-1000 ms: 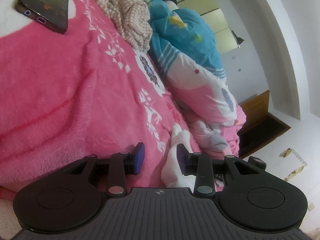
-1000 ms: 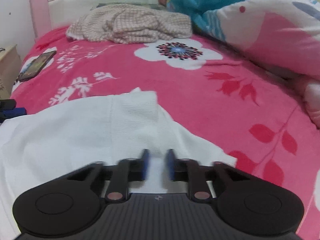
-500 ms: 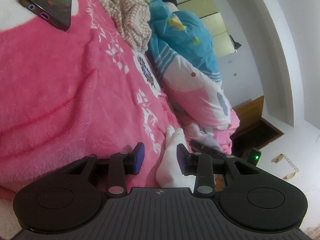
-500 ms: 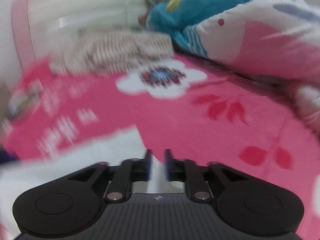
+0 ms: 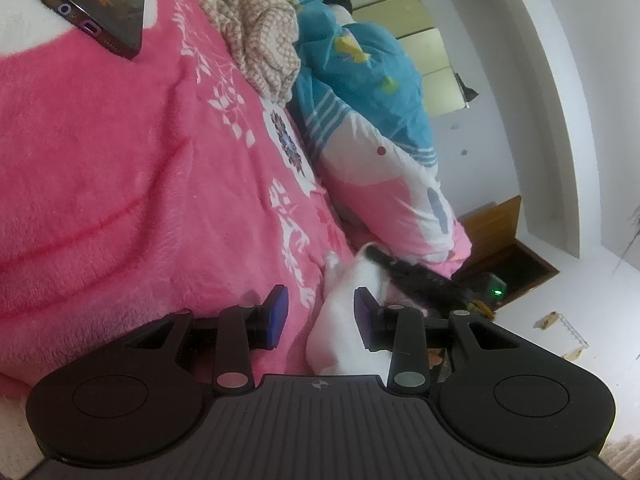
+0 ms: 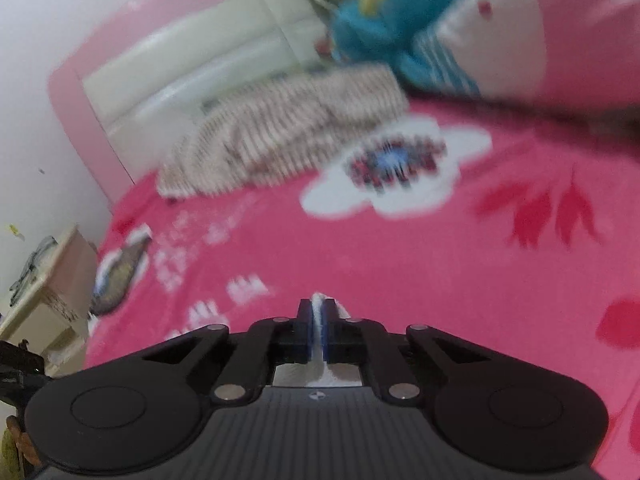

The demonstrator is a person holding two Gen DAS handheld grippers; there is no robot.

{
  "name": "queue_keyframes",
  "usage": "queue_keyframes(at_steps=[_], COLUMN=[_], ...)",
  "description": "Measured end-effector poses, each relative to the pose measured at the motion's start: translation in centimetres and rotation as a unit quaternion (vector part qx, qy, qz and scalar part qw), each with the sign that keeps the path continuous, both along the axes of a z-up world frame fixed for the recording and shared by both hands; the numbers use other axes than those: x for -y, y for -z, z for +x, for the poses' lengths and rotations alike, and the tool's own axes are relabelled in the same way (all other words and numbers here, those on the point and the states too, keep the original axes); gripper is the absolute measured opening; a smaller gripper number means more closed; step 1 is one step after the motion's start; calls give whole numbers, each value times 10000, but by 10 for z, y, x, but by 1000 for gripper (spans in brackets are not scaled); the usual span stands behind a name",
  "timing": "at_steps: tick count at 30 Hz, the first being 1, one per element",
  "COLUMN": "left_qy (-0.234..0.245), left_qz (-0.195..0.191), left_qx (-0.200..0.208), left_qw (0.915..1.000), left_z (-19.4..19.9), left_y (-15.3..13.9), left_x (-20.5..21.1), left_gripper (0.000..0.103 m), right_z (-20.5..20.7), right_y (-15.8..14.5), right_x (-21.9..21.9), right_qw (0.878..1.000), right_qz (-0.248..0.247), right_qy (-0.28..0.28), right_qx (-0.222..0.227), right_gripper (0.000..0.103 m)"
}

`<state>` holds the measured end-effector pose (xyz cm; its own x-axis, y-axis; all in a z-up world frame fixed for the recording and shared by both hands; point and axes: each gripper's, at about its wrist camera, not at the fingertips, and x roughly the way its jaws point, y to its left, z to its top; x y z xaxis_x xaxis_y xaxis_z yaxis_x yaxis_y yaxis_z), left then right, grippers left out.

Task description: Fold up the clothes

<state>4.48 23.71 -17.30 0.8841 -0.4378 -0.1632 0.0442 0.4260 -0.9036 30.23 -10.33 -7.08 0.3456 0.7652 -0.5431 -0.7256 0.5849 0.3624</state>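
On a bed spread with a pink blanket point(image 5: 120, 184), the right gripper point(image 6: 318, 330) pinches a fold of the white garment point(image 6: 318, 312): its jaws have just closed, and a thin ridge of white cloth stands clamped between the blue pads, with more of it running back beneath the tool. The grip looks made to lift that part of the garment and carry it across for a fold; the blur over the whole right wrist view fits a hand on the move.

The left gripper point(image 5: 320, 320) hangs at the bed's near edge, its jaws apart and clamped on nothing. The garment point(image 5: 340, 320) lies bunched just ahead of them, a lobe of it showing in the gap before the right-hand pad; whether cloth touches that pad cannot be told.

A phone point(image 5: 100, 4) lies toward the far left corner, a checked cloth point(image 5: 256, 40) and a blue-and-pink quilt point(image 5: 372, 128) are heaped along the far side, all well apart from the garment.
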Motion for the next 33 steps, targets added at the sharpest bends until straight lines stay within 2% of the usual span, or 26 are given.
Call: queue_keyframes(at_steps=[2, 5, 8, 11, 14, 16, 18, 20, 22, 24, 26, 29, 31, 33], left_qy=[3, 9, 14, 13, 25, 31, 29, 18, 2, -29, -16, 243, 527, 790], left_qz=[-11, -26, -40, -36, -33, -38, -19, 103, 264, 498, 803, 1169, 1631, 2233], left_qx=[3, 6, 10, 8, 11, 9, -1, -12, -25, -30, 104, 436, 579, 512], left_qw=[10000, 10000, 10000, 10000, 10000, 10000, 10000, 9999, 9996, 9987, 9967, 9919, 9835, 9702], left_z=[0, 1, 1, 1, 1, 1, 1, 0, -1, -2, -4, -3, 3, 10], left_y=[0, 0, 0, 0, 0, 0, 0, -3, -7, -15, -29, -51, -64, -68], left_x=[0, -1, -2, -1, -1, -2, -1, 1, 4, 10, 21, 46, 69, 95], left_gripper=[36, 36, 36, 36, 36, 36, 36, 36, 37, 39, 40, 40, 41, 41], right_z=[-3, 2, 14, 28, 29, 18, -6, -35, -73, -110, -142, -177, -188, -188], right_y=[-10, -8, 17, 39, 16, -15, -50, -77, -97, -103, -95, -69, -48, -27], right_x=[1, -4, -18, -25, 7, 46, 93, 137, 178, 207, 222, 216, 200, 183], right_qw=[9996, 9992, 9995, 9971, 9936, 9879, 9806, 9721, 9599, 9488, 9425, 9450, 9548, 9601], right_qz=[180, 208, -120, -455, 169, 571, 672, 509, 144, -246, -699, -1311, -1566, -1793], right_qy=[42, 130, 267, 565, 1025, 1418, 1843, 2259, 2726, 3060, 3182, 2914, 2437, 2058], right_qx=[224, 325, 134, -249, -449, -274, 31, 362, 639, 744, 746, 695, 671, 617], right_gripper=[4, 4, 5, 13, 17, 20, 21, 21, 21, 21, 21, 21, 21, 20])
